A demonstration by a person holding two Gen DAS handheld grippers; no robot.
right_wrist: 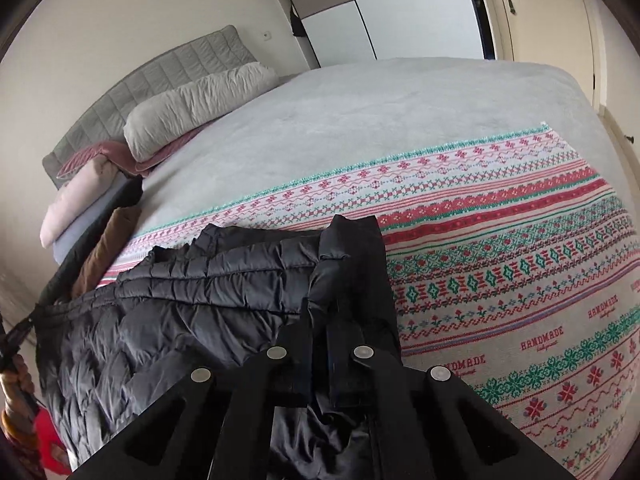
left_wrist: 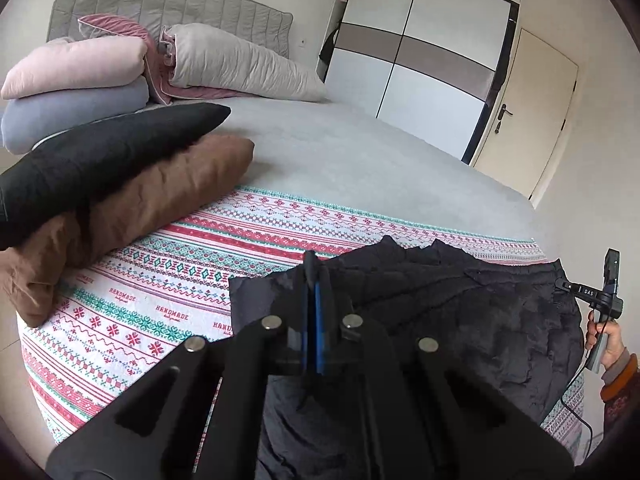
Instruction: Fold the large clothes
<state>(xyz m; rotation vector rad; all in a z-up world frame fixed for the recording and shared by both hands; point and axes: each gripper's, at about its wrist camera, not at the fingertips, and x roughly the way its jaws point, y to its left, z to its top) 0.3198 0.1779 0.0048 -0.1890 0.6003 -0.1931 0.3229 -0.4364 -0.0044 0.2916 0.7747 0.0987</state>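
A dark quilted puffer jacket (left_wrist: pixel 480 308) lies at the near edge of the bed on a patterned blanket (left_wrist: pixel 168 280); it also shows in the right wrist view (right_wrist: pixel 192 300). My left gripper (left_wrist: pixel 314 276) is shut on the jacket's left edge, blue pads pressed together on the cloth. My right gripper (right_wrist: pixel 328 304) is shut on the jacket's other edge, with fabric bunched between and over its fingers. The right gripper also shows at the far right of the left wrist view (left_wrist: pixel 606 292), at the jacket's side.
Folded black (left_wrist: pixel 100 160) and brown (left_wrist: pixel 132 208) garments are stacked at the left of the bed. Pillows and folded bedding (left_wrist: pixel 80 80) lie by the grey headboard (left_wrist: pixel 172 8). Grey bedspread (left_wrist: pixel 360 160) stretches beyond the blanket. A wardrobe (left_wrist: pixel 420 52) and door (left_wrist: pixel 532 108) stand behind.
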